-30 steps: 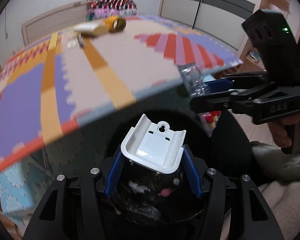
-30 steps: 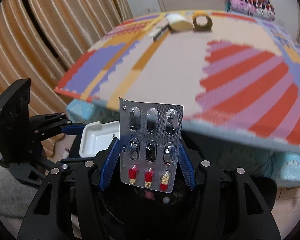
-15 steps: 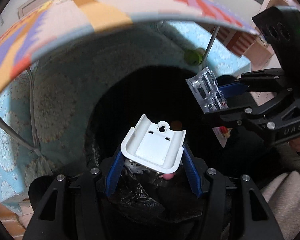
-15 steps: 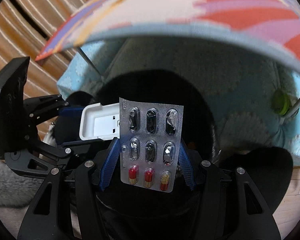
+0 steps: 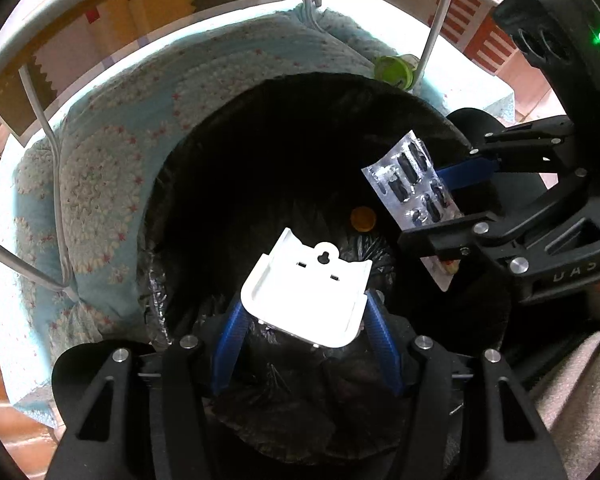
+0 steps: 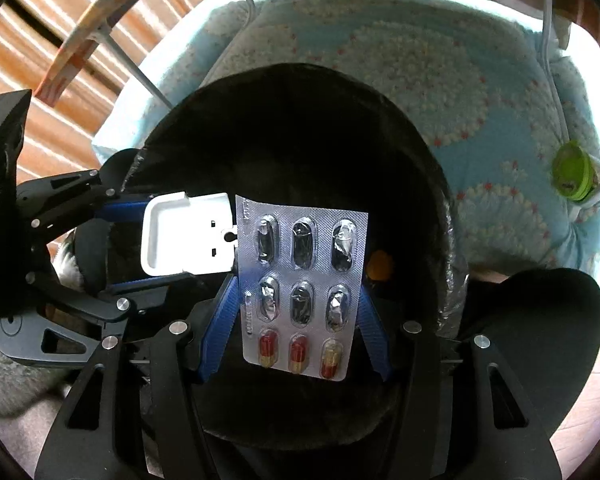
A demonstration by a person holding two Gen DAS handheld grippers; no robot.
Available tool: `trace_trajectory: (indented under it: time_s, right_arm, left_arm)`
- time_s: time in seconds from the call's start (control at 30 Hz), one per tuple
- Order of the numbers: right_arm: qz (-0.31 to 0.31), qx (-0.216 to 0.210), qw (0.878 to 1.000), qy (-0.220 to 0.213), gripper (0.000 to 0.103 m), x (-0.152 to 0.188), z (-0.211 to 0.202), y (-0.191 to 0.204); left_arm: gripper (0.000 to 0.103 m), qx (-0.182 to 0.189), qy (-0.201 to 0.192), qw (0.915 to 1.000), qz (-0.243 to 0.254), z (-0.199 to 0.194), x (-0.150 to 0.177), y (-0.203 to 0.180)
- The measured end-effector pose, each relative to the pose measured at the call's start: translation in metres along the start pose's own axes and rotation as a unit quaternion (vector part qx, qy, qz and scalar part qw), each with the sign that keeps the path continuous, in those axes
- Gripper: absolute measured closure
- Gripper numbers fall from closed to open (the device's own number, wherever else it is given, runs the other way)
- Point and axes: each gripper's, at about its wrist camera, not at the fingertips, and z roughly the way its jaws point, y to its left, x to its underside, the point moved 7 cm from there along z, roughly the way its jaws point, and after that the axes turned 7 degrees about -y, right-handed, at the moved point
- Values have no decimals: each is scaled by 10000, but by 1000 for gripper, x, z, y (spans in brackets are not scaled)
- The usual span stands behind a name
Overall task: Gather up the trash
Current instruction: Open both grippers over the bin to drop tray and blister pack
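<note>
My left gripper [image 5: 305, 312] is shut on a white plastic holder [image 5: 306, 290] and holds it over the open black trash bag [image 5: 260, 152]. My right gripper [image 6: 294, 312] is shut on a silver pill blister pack [image 6: 300, 284] with three capsules left in it, also over the bag [image 6: 300, 128]. The right gripper [image 5: 456, 196] with the blister pack [image 5: 412, 180] shows at the right of the left wrist view. The left gripper [image 6: 128, 240] with the holder [image 6: 188, 236] shows at the left of the right wrist view. An orange bit [image 5: 363, 219] lies in the bag.
The bag stands under a table on white metal legs [image 5: 40, 112], against a light blue flowered blanket [image 5: 100, 160]. A green round lid [image 5: 394, 72] lies on the blanket beside a leg. Wooden floor [image 6: 580, 380] shows at the right.
Both grippers have dropped from table height and tilted down toward the bag's mouth, still holding their items. The tabletop has left the view.
</note>
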Motion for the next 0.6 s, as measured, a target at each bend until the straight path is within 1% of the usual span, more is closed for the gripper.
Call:
trace_trajectory:
  time_s: [0.33,0.43,0.47,0.53,0.6]
  right_arm:
    - [-65,-6,10000,36,46,0,5,1]
    - [-50,1,10000,21,46,-1,4,1]
    - [-50,0,10000,10,46,-1,3,2]
    - [-51,5,10000,-32,46,-3,1,3]
    - [-55,1,10000,-81,46,-4,-3,3]
  left_arm:
    - [47,-50,130,9999,-100,6,4,3]
    - [46,-39,102,9999,-106,4,3,3]
    - [46,-35,85,9999,-104,2,3,3]
    - [41,-59,61,9999,-102,1,3,2]
    - [41,-60,45,9999,-115,-1,3,3]
